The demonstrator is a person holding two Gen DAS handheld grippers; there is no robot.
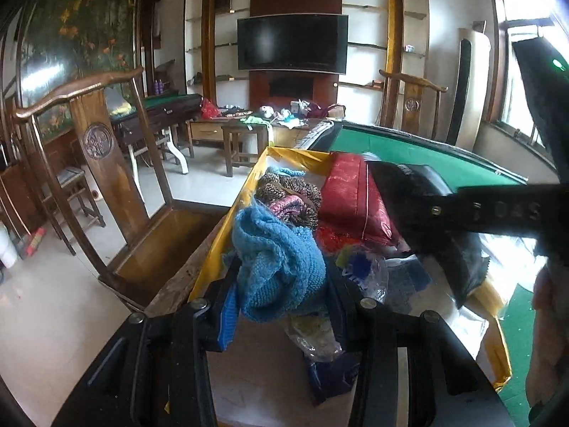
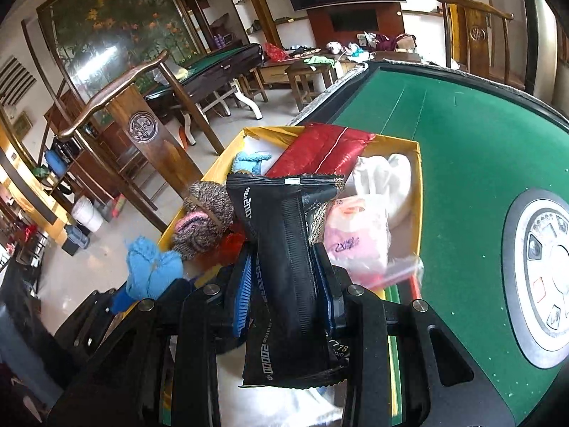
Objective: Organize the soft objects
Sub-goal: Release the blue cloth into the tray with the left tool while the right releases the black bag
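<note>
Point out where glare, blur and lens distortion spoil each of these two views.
Left wrist view: window blown out white, right gripper crossing motion-blurred, chair bowed by fisheye. Right wrist view: glare on the framed painting, pink bag smeared, green table edge curved.

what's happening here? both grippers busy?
Yes. A person is sorting soft items in a yellow box on a green table. The left gripper is shut on a blue knit over the box's near end. The right gripper is shut on a black packet, held above the box. A red pouch, brown knit and white bags lie inside.
</note>
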